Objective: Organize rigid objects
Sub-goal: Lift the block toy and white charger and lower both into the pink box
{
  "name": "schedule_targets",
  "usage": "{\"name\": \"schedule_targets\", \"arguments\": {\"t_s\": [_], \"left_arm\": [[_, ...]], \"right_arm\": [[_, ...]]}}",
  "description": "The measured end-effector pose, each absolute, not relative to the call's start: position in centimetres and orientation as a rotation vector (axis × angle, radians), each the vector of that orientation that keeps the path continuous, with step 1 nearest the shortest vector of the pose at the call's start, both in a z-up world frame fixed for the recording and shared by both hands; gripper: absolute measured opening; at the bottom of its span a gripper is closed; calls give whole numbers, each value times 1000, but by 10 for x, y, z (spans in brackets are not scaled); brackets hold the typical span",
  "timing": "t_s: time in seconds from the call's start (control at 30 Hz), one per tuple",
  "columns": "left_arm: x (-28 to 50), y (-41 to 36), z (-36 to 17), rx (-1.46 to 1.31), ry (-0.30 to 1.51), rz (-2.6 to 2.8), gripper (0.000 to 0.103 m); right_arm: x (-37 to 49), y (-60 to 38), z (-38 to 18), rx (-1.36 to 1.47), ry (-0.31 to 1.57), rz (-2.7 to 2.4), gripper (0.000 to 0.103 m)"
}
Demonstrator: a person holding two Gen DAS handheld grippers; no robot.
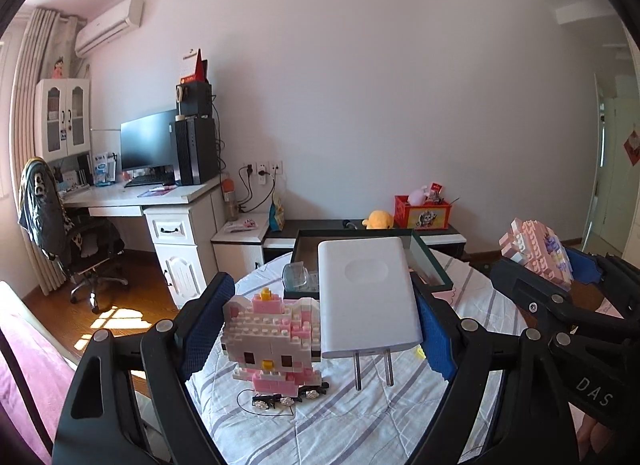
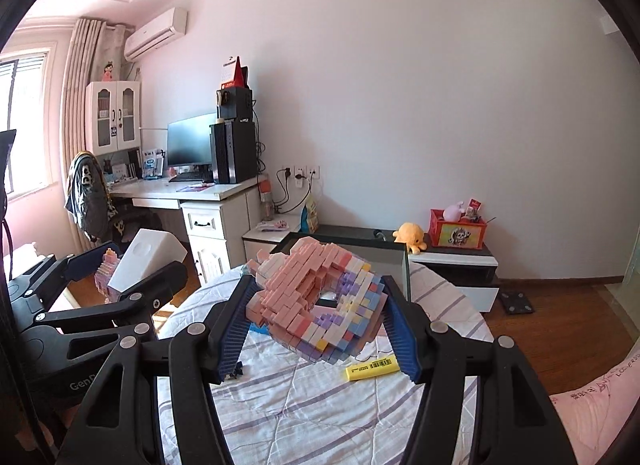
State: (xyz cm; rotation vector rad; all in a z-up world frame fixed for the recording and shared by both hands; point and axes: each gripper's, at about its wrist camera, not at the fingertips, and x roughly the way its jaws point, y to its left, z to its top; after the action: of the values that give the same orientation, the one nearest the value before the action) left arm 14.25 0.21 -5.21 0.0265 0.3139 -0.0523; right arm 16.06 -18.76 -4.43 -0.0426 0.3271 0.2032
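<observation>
My left gripper (image 1: 320, 329) is shut on two things side by side: a pink and white brick cat figure (image 1: 272, 341) and a white plug charger (image 1: 368, 297) with its prongs pointing down. Both hang above the striped tablecloth (image 1: 320, 425). My right gripper (image 2: 320, 331) is shut on a pink, purple and white brick model (image 2: 320, 301), tilted, also held above the table. In the left wrist view that model (image 1: 536, 257) shows at the right edge. In the right wrist view the charger (image 2: 148, 261) shows at the left.
A dark open box (image 1: 424, 257) stands at the table's far side, with a clear plastic case (image 1: 296, 277) beside it. A yellow marker (image 2: 372, 367) and a small black flowered piece (image 1: 280, 399) lie on the cloth. A desk, chair and low cabinet stand behind.
</observation>
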Motion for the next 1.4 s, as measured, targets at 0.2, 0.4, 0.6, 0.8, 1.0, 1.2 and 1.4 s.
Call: {"name": "schedule_targets", "arguments": {"t_s": [0.2, 0.4, 0.6, 0.8, 1.0, 1.2, 1.4], "left_arm": [[115, 0, -31, 30, 239, -36, 86], [99, -2, -21, 37, 195, -22, 86], [106, -6, -21, 44, 187, -16, 86], [136, -14, -26, 62, 219, -24, 86], [194, -27, -33, 89, 253, -23, 85], [282, -42, -49, 119, 342, -50, 86], [383, -56, -95, 131, 528, -92, 86]], "right_arm": [[132, -187, -25, -52, 256, 193, 63], [119, -185, -14, -56, 217, 195, 63], [119, -186, -16, -57, 209, 196, 63], [146, -192, -22, -62, 222, 195, 63], [198, -196, -29, -70, 253, 181, 63], [271, -207, -46, -64, 294, 170, 63], [357, -221, -83, -52, 421, 149, 63]]}}
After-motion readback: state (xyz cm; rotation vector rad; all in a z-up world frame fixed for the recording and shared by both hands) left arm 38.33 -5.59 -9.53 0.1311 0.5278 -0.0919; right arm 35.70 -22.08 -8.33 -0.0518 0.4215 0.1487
